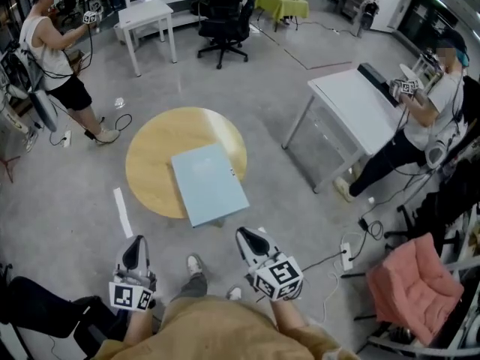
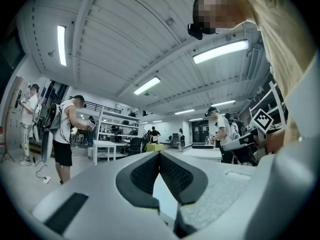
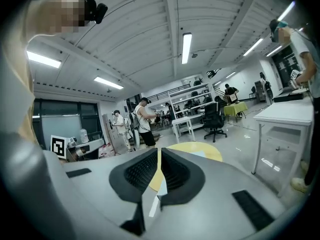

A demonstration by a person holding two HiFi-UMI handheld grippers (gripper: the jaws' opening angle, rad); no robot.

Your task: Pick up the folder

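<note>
A light blue folder (image 1: pixel 208 183) lies flat on a round yellow table (image 1: pixel 150 163), its near corner hanging over the table's front edge. Both grippers hover close to my body, short of the table. The left gripper (image 1: pixel 136 240) is at the lower left and its jaws meet at the tips, with nothing held (image 2: pixel 160 154). Just below the folder's near edge, the right gripper (image 1: pixel 244 232) also has its jaws together and empty (image 3: pixel 159 149). In the right gripper view the table (image 3: pixel 187 146) and a strip of the folder (image 3: pixel 200 154) show beyond the jaws.
A white table (image 1: pixel 352 111) with a person (image 1: pixel 431 111) at it stands to the right. Another person (image 1: pixel 52 51) stands at the far left. A black office chair (image 1: pixel 225 17) and a small white table (image 1: pixel 146 13) are behind. A pink chair (image 1: pixel 412 283) and floor cables (image 1: pixel 346 255) lie at the lower right.
</note>
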